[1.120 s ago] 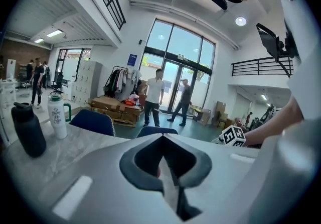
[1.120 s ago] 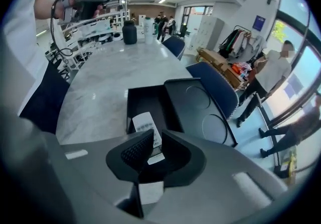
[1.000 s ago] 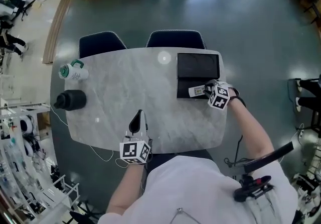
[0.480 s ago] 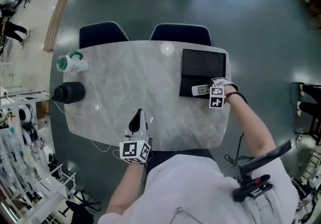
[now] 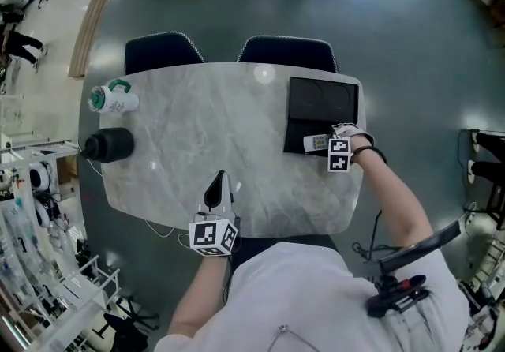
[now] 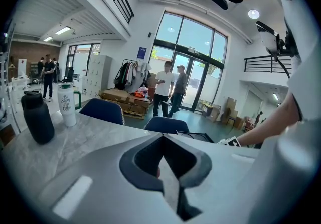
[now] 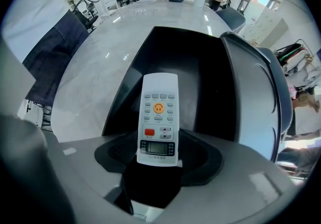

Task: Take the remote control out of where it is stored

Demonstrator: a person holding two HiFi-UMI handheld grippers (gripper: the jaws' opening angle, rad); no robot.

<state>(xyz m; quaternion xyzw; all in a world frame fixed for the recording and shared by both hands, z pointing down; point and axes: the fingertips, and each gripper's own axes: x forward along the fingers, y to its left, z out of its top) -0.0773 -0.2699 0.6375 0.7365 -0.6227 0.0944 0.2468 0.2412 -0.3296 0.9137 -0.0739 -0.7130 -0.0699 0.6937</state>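
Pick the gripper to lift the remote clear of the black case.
Right. The right gripper is shut on the remote, held over the open black case at the table's far right. The left gripper sits shut and empty at the near edge, well away from it.

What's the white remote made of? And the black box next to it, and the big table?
The remote looks like hard matte white plastic, with small rubbery-looking buttons. The black box seems to be smooth plastic or leather-like board; its dull sheen leaves that open. The table looks like polished marble or a marble-print top: grey veins, shiny light glints.
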